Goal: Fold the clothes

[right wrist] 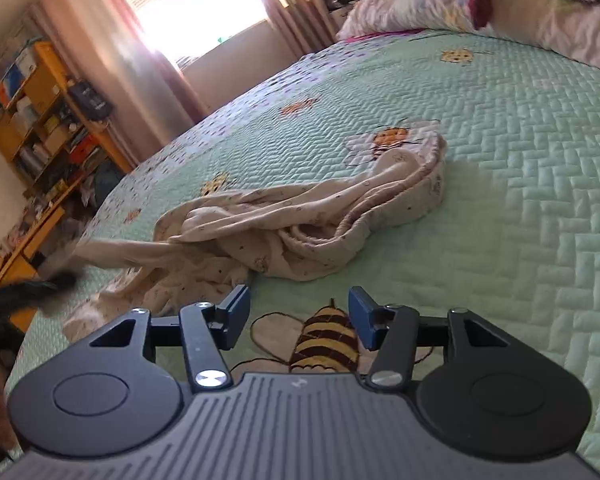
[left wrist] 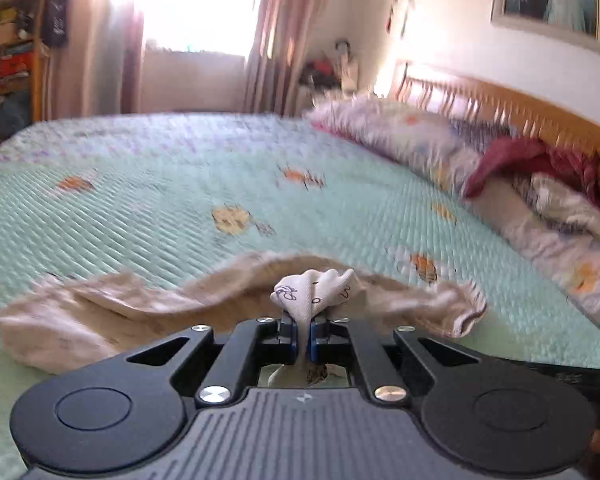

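A cream garment [right wrist: 300, 220] with a small print lies crumpled on the green quilted bedspread [right wrist: 500, 160]. In the left wrist view the same garment [left wrist: 140, 304] stretches across the bed, lifted at one bunched fold. My left gripper [left wrist: 303, 330] is shut on that fold, which pokes up between the blue pads. My right gripper [right wrist: 299, 312] stands open just above the bedspread, near the garment's front edge, with only a bee picture between its fingers. A blurred dark shape at the left of the right wrist view touches the garment's far end; what it is I cannot tell.
Pillows [left wrist: 420, 136] and a dark red cloth [left wrist: 532, 160] lie along the wooden headboard [left wrist: 540, 112] on the right. Cluttered orange shelves [right wrist: 40, 120] stand past the bed's left side, below a curtained bright window [left wrist: 188, 4]. Bare quilt stretches beyond the garment.
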Tool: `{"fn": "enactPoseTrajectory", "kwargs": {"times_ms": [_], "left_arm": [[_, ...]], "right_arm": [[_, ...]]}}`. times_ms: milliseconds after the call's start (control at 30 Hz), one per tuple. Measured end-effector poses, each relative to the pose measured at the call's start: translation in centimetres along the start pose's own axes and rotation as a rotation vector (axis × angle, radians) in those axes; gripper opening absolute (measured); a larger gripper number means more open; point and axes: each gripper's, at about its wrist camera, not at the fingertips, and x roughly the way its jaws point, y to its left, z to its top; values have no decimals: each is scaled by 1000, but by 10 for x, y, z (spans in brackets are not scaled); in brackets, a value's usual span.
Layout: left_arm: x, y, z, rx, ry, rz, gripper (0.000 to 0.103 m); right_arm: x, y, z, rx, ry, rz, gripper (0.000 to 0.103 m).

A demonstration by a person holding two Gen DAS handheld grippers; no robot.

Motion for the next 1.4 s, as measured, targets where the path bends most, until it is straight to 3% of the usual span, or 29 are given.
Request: {"fn": "enactPoseTrajectory", "kwargs": {"times_ms": [133, 233, 333, 400, 467, 633, 700, 733, 800, 867, 967, 1133, 1167, 1267, 1333, 1400], "left_arm": [[-20, 26, -8, -78, 65, 16, 6], [-16, 41, -27, -106, 136, 45, 6], [-13, 58, -47, -170, 194, 61, 6], [-12, 66, -56, -188, 213, 81, 6], [-11, 73, -62, -192, 225, 89, 6], [-9, 74, -60, -167, 244, 94, 8], [-7, 70, -59, -145, 268, 116, 10], [-6, 69, -59, -138, 281, 128, 10], [-5, 66, -60, -130, 303, 151, 11], [-5, 65, -61, -119, 322, 176, 12], [-5, 62, -62, -100, 338, 204, 12], [-2, 57, -63, -69, 352, 236, 13], [0, 56, -63, -60, 356, 239, 13], [7, 47, -65, -28, 371, 242, 13], [10, 39, -65, 4, 380, 236, 14], [13, 32, -66, 42, 388, 236, 17]], "right_arm": [[11, 30, 4, -152, 11, 3, 64], [22, 67, 4, -397, -32, -22, 76], [42, 108, -9, -734, -87, -85, 86], [60, 126, -20, -937, -106, -137, 86], [80, 136, -27, -1056, -108, -182, 86], [129, 142, -31, -1181, -22, -219, 80], [143, 145, -31, -1209, -6, -241, 60], [148, 147, -30, -1207, -1, -244, 52], [153, 151, -22, -1161, 5, -232, 8], [148, 154, -10, -1068, -2, -190, 7], [110, 143, 20, -790, -68, -56, 5], [10, 79, 48, -339, -220, 110, 5], [-8, 58, 50, -270, -243, 103, 5], [-27, 5, 50, -160, -191, -7, 5], [-21, -17, 42, -176, -95, -157, 5], [-19, -35, 33, -129, -15, -217, 10]]}}
